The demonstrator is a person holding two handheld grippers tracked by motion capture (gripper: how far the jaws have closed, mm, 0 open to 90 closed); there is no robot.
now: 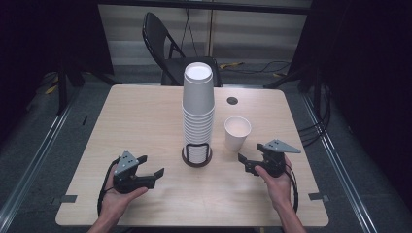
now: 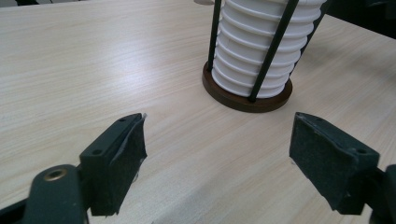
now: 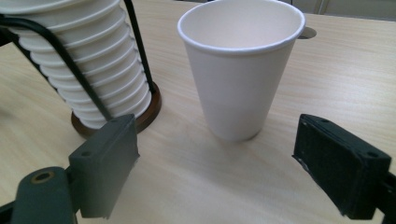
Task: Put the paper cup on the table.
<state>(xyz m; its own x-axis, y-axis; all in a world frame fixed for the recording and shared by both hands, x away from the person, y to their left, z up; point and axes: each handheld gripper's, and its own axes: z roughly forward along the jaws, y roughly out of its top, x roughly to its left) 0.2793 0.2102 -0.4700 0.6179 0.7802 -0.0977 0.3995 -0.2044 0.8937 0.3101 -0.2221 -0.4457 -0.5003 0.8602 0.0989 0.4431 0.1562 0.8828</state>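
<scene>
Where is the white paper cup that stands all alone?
The single white paper cup stands upright on the wooden table, just right of the tall stack of white paper cups, in front of the right claw.

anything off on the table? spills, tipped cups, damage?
Nothing stands out. The cup stack sits upside down in its holder, and the single cup stands upright beside it, apart. No spills or dents visible. Both grippers, left and right, are open.

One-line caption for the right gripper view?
Open right gripper faces an upright single paper cup beside the racked cup stack.

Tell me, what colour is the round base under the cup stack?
Dark brown base, clearest in the left gripper view.
</scene>
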